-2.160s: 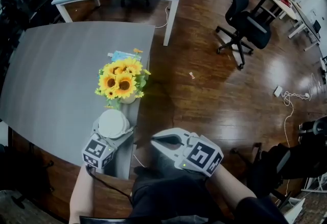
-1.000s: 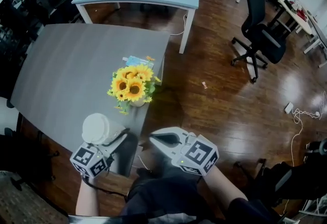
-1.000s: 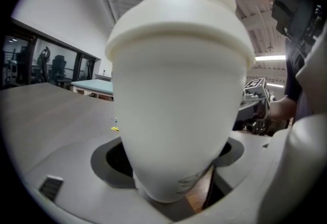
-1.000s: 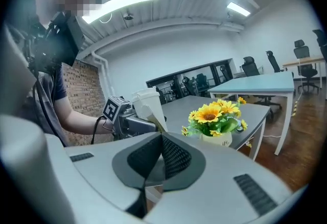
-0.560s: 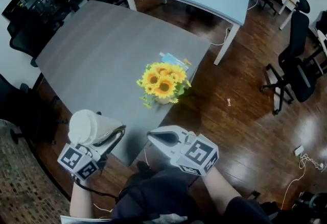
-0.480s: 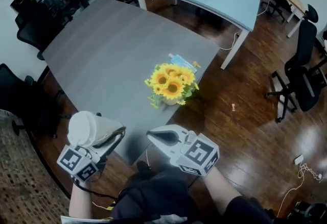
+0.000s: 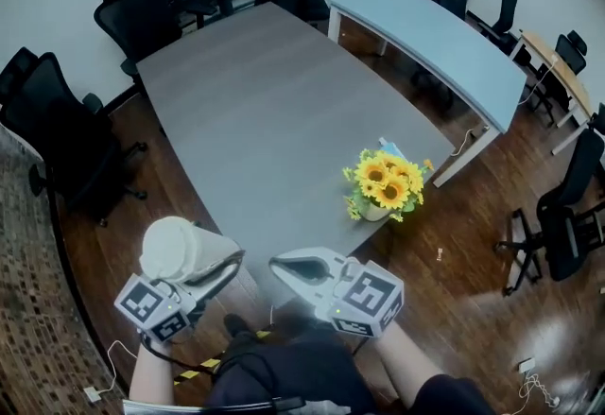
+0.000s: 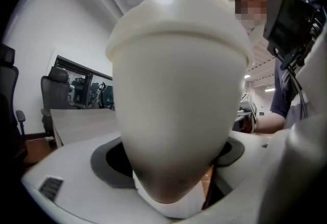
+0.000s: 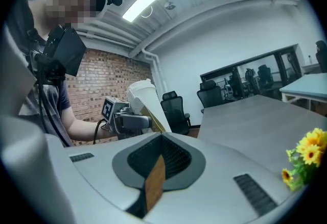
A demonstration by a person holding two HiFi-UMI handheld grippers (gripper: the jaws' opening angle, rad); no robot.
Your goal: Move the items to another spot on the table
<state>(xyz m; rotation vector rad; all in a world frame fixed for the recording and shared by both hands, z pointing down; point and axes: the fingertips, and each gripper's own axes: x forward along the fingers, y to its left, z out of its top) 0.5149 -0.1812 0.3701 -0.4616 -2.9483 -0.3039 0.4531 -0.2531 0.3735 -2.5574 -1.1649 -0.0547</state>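
Cup (image 7: 173, 248), white and lidded, sits clamped between the left gripper's (image 7: 210, 264) fingers, while the right gripper's (image 7: 281, 265) fingers are pressed together, empty, with sunflowers (image 7: 386, 184) on the table (image 7: 255, 111) well beyond their tips.

The left gripper (image 7: 203, 259) clamps a cup (image 7: 170, 248); the right gripper (image 7: 275, 263) is closed, empty.

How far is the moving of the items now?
Done: the cup is picked up. In hand: the left tongs grip it, off the table. Left: set it down on the table; then the sunflowers, which no tongs touch. The right tongs are shut, empty.
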